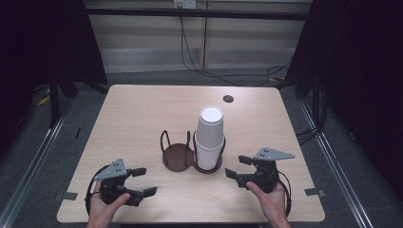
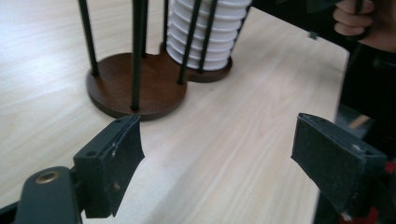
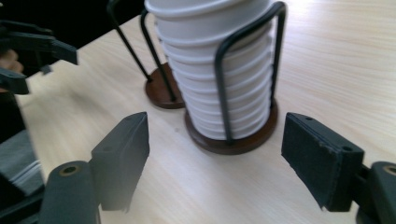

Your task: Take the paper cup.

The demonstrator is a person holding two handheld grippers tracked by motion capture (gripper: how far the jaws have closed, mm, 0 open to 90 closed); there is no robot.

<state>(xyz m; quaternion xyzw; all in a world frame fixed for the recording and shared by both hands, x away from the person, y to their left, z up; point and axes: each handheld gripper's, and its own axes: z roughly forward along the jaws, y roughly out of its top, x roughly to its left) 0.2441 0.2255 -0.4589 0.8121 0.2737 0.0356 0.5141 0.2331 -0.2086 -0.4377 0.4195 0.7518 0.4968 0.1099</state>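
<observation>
Left hand (image 1: 102, 209) enters from the bottom, gripping the left gripper (image 1: 144, 182) from behind; jaws spread wide, nothing between the fingers (image 2: 112, 165). Right hand (image 1: 270, 199) likewise holds the right gripper (image 1: 237, 166); jaws wide apart, gap between its fingers (image 3: 123, 156) empty. Both grippers point inward, toward each other.

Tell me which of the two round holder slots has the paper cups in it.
The slot nearer the right gripper holds the white cup stack; the slot beside it, toward the left gripper, is empty.
</observation>
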